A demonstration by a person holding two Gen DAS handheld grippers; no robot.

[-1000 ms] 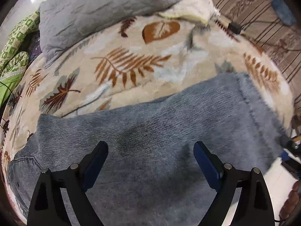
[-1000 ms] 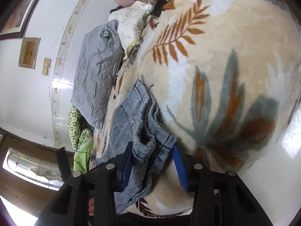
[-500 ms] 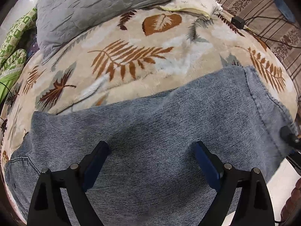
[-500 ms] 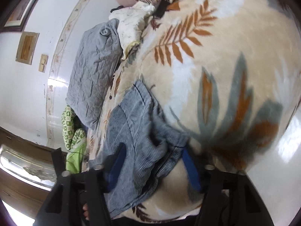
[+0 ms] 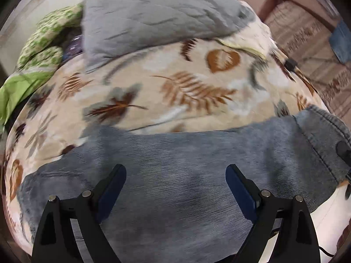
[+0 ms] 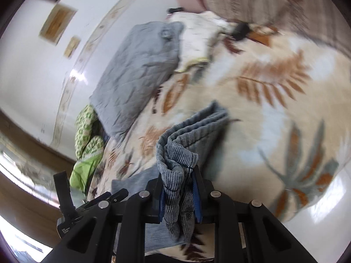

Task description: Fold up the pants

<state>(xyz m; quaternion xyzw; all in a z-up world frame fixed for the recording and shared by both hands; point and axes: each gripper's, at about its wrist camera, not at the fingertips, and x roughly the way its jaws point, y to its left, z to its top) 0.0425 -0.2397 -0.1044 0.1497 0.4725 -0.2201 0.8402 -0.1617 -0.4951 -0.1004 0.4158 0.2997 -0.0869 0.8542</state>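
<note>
Grey-blue denim pants (image 5: pixel 186 164) lie spread across a cream blanket with leaf prints (image 5: pixel 175 83) on a bed. My left gripper (image 5: pixel 175 184) hovers over the middle of the pants, jaws wide apart with nothing between them. In the right wrist view my right gripper (image 6: pixel 178 194) is closing on a bunched end of the pants (image 6: pixel 182 153); the blue pads press the fabric, which is lifted off the blanket in folds. The left gripper's black frame (image 6: pixel 65 199) shows at the lower left of that view.
A grey quilted pillow (image 5: pixel 153 15) lies at the head of the bed, a green patterned cloth (image 5: pixel 43 43) beside it. A small black device with a cable (image 5: pixel 290 64) sits near the blanket's right edge. A white wall (image 6: pixel 33 65) runs along the bed's far side.
The right gripper's jaws have closed onto the pants' end and lifted it off the blanket, rolling as it rose. The left gripper has shifted over the pants, still wide open.
</note>
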